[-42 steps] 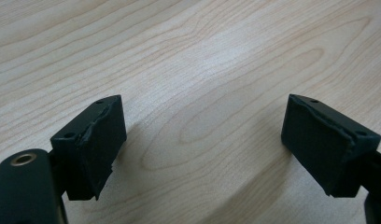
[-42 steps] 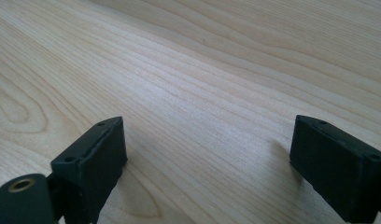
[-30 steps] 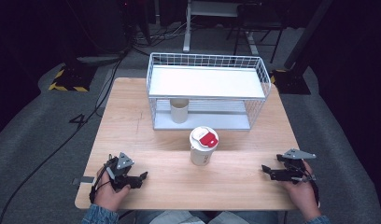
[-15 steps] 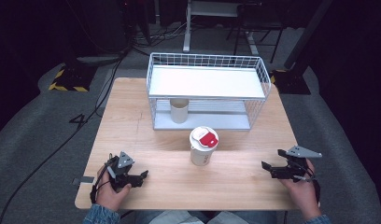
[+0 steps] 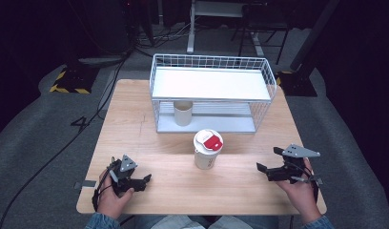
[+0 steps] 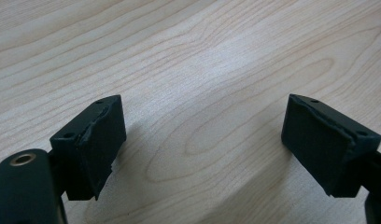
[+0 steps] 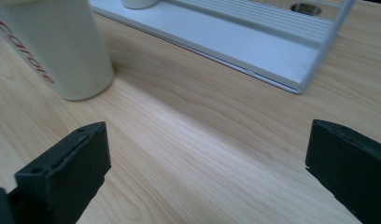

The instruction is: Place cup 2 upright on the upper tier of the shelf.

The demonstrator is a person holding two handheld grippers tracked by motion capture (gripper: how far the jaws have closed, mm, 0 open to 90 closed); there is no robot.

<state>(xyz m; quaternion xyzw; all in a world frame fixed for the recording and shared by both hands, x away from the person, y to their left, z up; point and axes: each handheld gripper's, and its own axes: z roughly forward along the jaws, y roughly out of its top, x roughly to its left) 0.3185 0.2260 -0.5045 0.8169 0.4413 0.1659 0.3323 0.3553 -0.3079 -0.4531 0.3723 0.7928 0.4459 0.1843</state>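
High view: the whole bench (image 5: 149, 138) lay in sight, pale wood with a fine grain, a wire rack (image 5: 211, 93) at its far middle and a cup (image 5: 208, 149) in front of the rack, between the two hands.
Cup: a tall white paper cylinder with a white lid and a red patch on top; it stood upright on the bench, near the rack but apart from it, well clear of both grippers.
Right gripper view: the cup's side (image 7: 53, 46) bore red lettering, unseen from above; the rack's flat white base (image 7: 235, 42) had ribbed slats.
Rack: white wire walls, a smooth white shelf on top, and a second cup (image 5: 183, 112) below it, perhaps beige, though the view was dim there.
Left gripper (image 5: 128, 177): it rested low on the bench at the near left; its own view showed blunt black jaws wide apart over bare wood, with nothing between.
Right gripper (image 5: 274, 164): at the near right, pointed toward the cup; its jaws had just been opening and stood wide apart, nothing between them.
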